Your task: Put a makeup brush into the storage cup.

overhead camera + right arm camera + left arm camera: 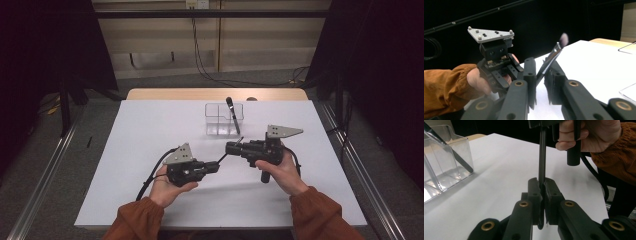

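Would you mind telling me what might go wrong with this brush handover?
1. The left gripper is shut on the thin brush, while the right gripper stands open around it; releasing early could drop it on the table.
2. The clear box already holds a dark stick leaning inside; a careless insertion could knock it.

A clear organizer (223,120) holds a black brush (232,114).

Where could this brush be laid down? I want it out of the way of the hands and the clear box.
The white table is bare left of the clear organizer, and along its right side past the right gripper. It is crowded mid-table, where the left gripper and right gripper meet on the makeup brush, just before the organizer.
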A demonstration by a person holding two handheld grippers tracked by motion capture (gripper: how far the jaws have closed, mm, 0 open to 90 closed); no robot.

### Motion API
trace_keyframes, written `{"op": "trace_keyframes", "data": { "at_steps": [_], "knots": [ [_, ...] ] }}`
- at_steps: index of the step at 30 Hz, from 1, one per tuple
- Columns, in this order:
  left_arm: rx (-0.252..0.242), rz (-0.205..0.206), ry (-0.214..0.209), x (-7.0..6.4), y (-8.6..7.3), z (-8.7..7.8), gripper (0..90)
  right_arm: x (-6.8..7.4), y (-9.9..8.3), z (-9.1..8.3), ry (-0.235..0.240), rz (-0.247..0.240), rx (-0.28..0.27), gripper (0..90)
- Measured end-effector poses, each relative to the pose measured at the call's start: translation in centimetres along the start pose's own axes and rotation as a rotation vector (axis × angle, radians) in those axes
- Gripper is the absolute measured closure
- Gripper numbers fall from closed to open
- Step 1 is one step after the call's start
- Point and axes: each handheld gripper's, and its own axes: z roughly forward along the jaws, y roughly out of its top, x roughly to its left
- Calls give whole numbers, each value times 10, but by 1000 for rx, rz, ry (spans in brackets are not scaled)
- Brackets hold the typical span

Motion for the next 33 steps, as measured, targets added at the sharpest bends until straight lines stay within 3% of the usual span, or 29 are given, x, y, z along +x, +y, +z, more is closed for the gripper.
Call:
{"op": "trace_keyframes", "data": {
  "at_steps": [9, 19, 30, 33],
  "knots": [
    [-6, 2, 27, 2, -2, 0, 800, 2, 1, 1, 41, 6, 23, 860],
    [-12, 4, 56, 2, -2, -2, 634, 1, 3, -3, 40, 13, 11, 860],
    [-11, -19, 110, 4, -2, -7, 414, 0, 5, -8, 31, -2, 32, 860],
    [-13, -32, 135, 4, -2, -9, 304, 0, 5, -9, 35, -6, 43, 860]
  ]
}}
